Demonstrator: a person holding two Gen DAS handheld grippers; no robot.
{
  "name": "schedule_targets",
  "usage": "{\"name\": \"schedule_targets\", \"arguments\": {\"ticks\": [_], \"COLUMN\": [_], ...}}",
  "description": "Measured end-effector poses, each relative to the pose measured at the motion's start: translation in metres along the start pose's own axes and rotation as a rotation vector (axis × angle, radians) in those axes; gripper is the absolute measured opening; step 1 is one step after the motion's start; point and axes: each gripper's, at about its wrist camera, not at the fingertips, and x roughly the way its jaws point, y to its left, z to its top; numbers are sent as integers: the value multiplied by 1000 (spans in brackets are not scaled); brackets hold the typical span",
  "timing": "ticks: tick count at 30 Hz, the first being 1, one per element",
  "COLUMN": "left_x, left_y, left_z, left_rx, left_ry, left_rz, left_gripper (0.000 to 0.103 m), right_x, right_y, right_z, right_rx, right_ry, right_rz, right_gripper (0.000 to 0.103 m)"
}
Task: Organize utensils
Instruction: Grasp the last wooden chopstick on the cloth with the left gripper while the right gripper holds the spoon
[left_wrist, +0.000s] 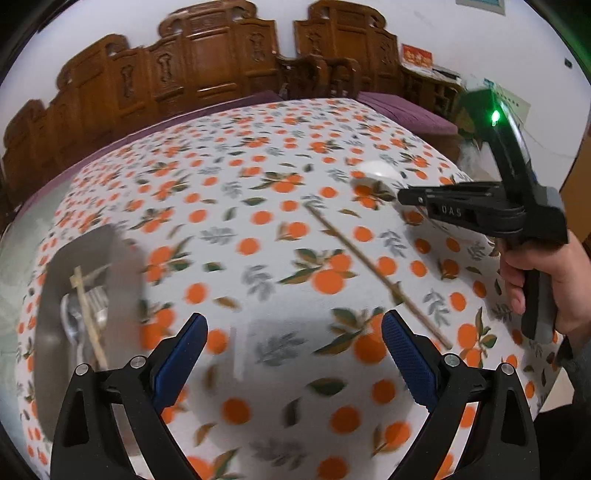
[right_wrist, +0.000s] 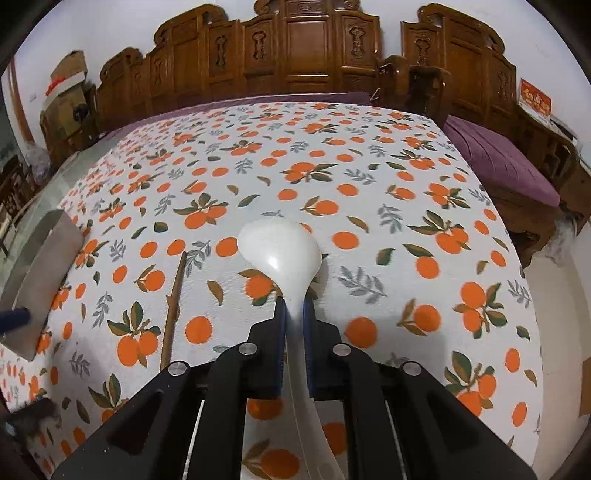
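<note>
My right gripper (right_wrist: 293, 308) is shut on the handle of a white spoon (right_wrist: 280, 243) and holds it above the table; the gripper also shows in the left wrist view (left_wrist: 404, 195), with the spoon bowl (left_wrist: 376, 171) blurred beyond it. My left gripper (left_wrist: 293, 332) is open and empty above the tablecloth. A metal tray (left_wrist: 55, 369) at the left holds a chopstick (left_wrist: 88, 317), a metal spoon (left_wrist: 72, 325) and a fork (left_wrist: 98, 308). The tray also shows in the right wrist view (right_wrist: 44, 266). One chopstick (left_wrist: 376, 273) lies loose on the cloth, and it shows in the right wrist view (right_wrist: 173, 302) too.
The table wears a white cloth with an orange print (right_wrist: 332, 166). Carved wooden chairs (right_wrist: 295, 51) and a bench with a purple cushion (right_wrist: 495, 158) stand behind and to the right of it.
</note>
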Motion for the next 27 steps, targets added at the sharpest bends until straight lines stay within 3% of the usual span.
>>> {"name": "schedule_targets", "arguments": {"ticks": [10, 19, 25, 27], "left_x": [46, 67, 68, 65], "left_y": [-43, -51, -49, -48], "left_z": [19, 25, 25, 24], "left_rx": [26, 8, 32, 45], "left_ry": [50, 84, 77, 69], "left_rz": [-36, -50, -29, -42], "left_gripper": [91, 91, 59, 37], "right_x": [-8, -7, -7, -6], "right_y": [-22, -18, -14, -15], "right_z": [-1, 0, 0, 0], "right_rx": [62, 39, 31, 37], "right_ry": [-22, -21, -20, -20], "right_rz": [6, -2, -8, -9], "right_gripper": [10, 10, 10, 10]}}
